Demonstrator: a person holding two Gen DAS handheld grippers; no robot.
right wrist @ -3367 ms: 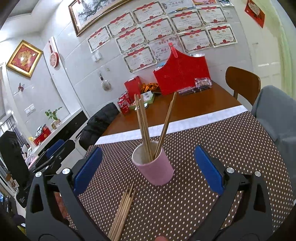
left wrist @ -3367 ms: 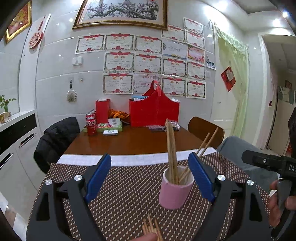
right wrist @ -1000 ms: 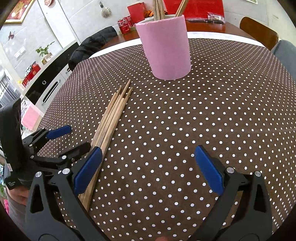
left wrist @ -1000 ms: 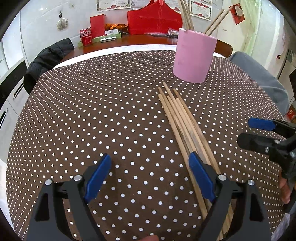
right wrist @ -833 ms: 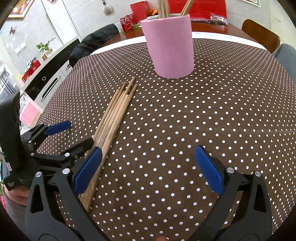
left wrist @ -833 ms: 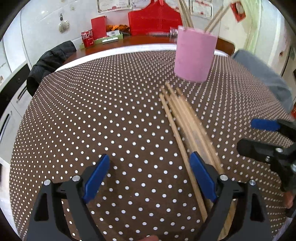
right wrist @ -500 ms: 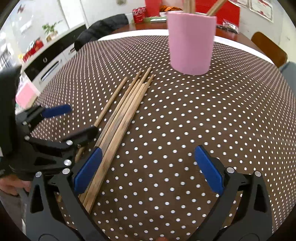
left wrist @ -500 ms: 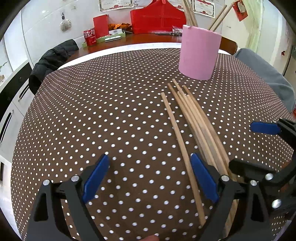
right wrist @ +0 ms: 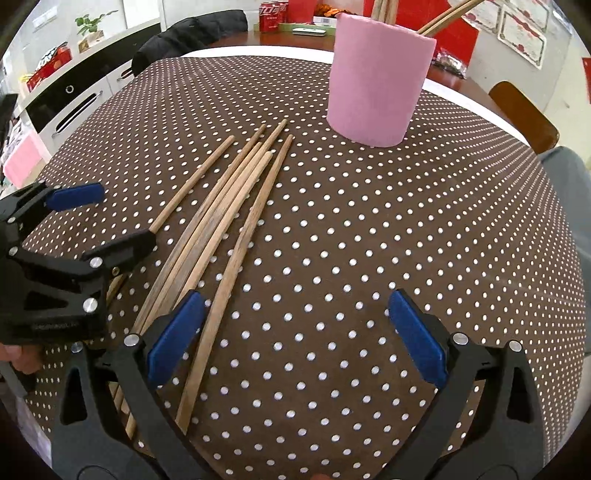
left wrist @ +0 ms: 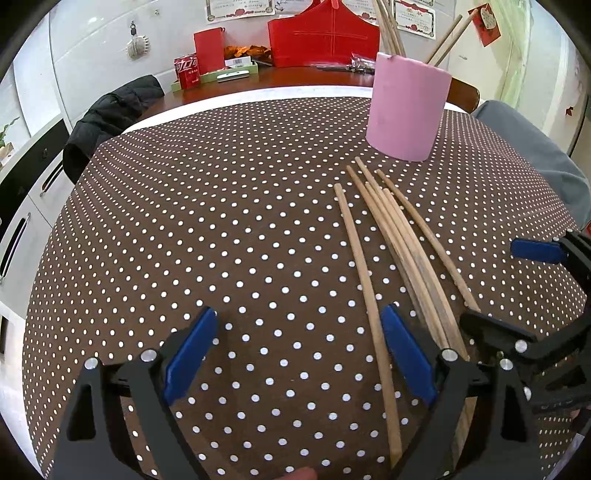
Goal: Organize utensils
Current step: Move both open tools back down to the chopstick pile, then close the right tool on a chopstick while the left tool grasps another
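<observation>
A pink cup holding several upright wooden chopsticks stands on the dotted surface, just beyond six loose chopsticks lying flat, while the left gripper and right gripper hover with jaws spread, empty.
</observation>
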